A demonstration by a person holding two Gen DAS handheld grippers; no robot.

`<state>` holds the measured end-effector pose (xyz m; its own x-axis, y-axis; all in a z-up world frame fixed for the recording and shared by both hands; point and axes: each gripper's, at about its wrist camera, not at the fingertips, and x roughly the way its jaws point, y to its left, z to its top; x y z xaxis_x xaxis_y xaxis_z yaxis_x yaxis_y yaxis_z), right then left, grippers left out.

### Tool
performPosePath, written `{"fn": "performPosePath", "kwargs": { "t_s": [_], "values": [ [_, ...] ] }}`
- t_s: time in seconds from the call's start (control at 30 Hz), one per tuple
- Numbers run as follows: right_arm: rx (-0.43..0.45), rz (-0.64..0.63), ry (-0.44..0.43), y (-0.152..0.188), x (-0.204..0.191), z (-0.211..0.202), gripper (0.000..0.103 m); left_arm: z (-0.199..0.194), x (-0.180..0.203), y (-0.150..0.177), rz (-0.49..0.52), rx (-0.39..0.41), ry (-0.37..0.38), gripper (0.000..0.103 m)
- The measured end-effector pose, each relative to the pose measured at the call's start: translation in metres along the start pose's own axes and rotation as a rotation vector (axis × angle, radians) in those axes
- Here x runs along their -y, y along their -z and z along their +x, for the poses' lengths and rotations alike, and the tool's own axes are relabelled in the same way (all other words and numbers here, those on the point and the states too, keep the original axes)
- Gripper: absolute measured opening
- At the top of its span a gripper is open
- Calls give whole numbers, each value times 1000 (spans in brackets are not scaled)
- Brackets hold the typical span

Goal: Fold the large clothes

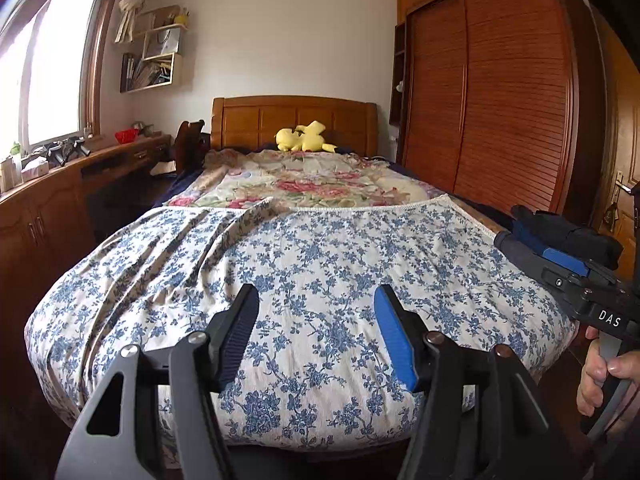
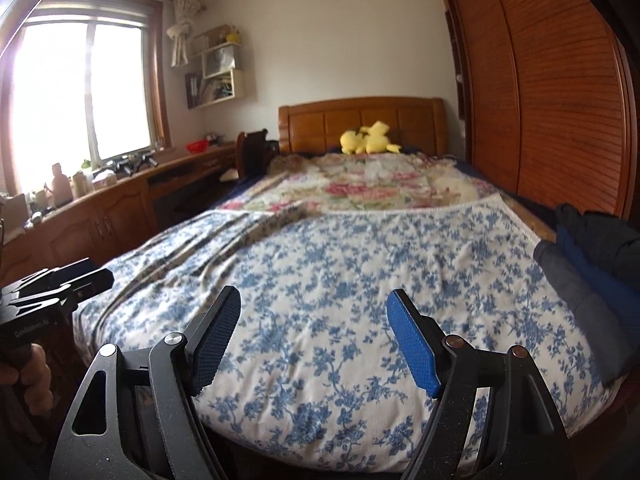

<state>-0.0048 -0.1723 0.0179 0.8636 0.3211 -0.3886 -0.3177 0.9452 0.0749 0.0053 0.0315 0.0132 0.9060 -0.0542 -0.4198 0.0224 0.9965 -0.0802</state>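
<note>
Dark clothes pile (image 2: pixel 592 280) at bed's (image 2: pixel 328 264) right edge

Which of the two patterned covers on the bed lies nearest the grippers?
The blue-flowered cover at the foot; the pink-flowered cover lies beyond it, toward the headboard.

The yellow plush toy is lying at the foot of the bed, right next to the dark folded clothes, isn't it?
Not quite. The yellow plush toy lies at the head of the bed, against the wooden headboard, far from the dark folded clothes, which sit near the foot on the wardrobe side. Both wrist views show this.
</note>
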Motion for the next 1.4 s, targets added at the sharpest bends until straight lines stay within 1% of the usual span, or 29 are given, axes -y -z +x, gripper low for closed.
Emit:
{"fn": "performPosePath", "kwargs": {
  "t_s": [0.17, 0.4, 1.4],
  "values": [
    [17, 6, -7, -3, -3, -6, 77, -4, 3, 0, 2, 8, 0, 59],
    [18, 9, -4, -2, -1, -7, 77, -5, 4, 0, -8, 11, 1, 59],
    [20, 12, -1, 1, 0, -6, 77, -10, 6, -2, 5, 20, -19, 59]
  ]
}}
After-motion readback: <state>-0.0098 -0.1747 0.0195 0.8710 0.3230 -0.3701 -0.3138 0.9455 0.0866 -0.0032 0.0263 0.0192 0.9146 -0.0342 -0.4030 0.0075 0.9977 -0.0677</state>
